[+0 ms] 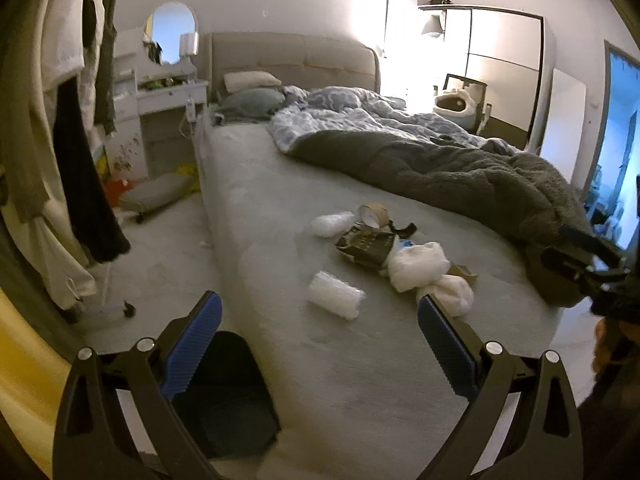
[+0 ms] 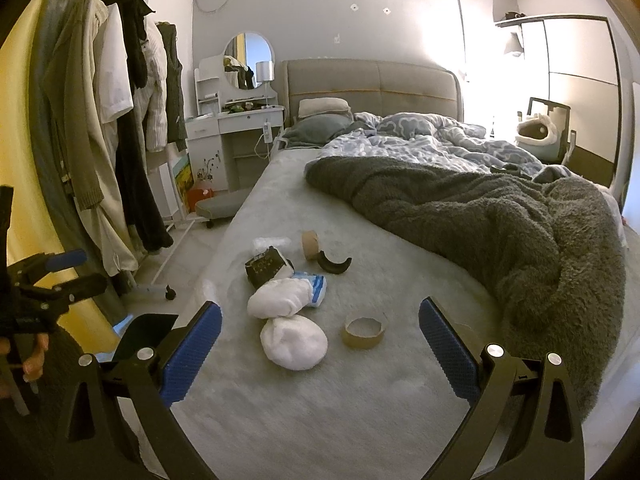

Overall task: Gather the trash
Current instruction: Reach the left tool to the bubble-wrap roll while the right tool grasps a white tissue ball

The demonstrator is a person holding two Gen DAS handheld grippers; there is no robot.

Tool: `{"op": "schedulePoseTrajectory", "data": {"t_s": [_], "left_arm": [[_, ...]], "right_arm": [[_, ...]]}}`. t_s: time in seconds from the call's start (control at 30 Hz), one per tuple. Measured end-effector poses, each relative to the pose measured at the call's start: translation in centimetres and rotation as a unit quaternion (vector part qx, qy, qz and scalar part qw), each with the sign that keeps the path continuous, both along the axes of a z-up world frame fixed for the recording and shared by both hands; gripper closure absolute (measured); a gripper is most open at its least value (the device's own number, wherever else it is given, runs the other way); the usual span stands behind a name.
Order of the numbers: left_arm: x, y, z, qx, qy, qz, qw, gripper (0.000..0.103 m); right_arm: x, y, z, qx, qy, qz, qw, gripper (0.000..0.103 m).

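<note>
Grey bed (image 2: 360, 400), crumpled white wads (image 2: 294, 342), perhaps tissue, cardboard tape rings (image 2: 363, 333), both tongs spread

A grey fleece blanket (image 2: 500, 216) sprawls across the frame's right; a white vanity desk (image 2: 236, 120) with round mirror (image 2: 249, 60) stands upper left, beside hanging clothes (image 2: 120, 128).

Bed (image 2: 280, 420): trash pile (image 2: 288, 300) on its near part; blanket (image 2: 500, 232) right of pile; pillows (image 2: 320, 116) behind; bin (image 1: 224, 396) on floor, left of bed.
</note>
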State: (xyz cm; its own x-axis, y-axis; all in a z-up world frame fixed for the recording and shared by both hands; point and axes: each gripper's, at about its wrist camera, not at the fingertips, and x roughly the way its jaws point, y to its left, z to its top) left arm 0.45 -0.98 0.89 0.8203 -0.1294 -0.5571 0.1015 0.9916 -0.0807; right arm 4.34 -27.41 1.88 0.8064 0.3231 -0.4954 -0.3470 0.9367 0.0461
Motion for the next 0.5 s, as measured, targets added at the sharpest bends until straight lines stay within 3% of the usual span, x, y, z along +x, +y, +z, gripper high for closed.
{"op": "schedulePoseTrajectory", "data": {"t_s": [0.1, 0.2, 0.5], "left_arm": [[0.1, 0.3, 0.5, -0.012, 0.001, -0.006, 0.9999, 0.003], [0.4, 0.1, 0.8, 0.004, 0.003, 0.001, 1.0, 0.003], [0.9, -0.8, 0.4, 0.019, 0.034, -0.05, 0.998, 0.003]], "right_arm": [[-0.1, -0.5, -0.4, -0.004, 0.004, -0.003, 1.0, 0.003], [0.0, -1.0, -0.7, -0.004, 0.013, -0.008, 1.0, 0.003], [0.0, -0.8, -1.5, -0.004, 0.036, 0.0, 0.999, 0.003]]}}
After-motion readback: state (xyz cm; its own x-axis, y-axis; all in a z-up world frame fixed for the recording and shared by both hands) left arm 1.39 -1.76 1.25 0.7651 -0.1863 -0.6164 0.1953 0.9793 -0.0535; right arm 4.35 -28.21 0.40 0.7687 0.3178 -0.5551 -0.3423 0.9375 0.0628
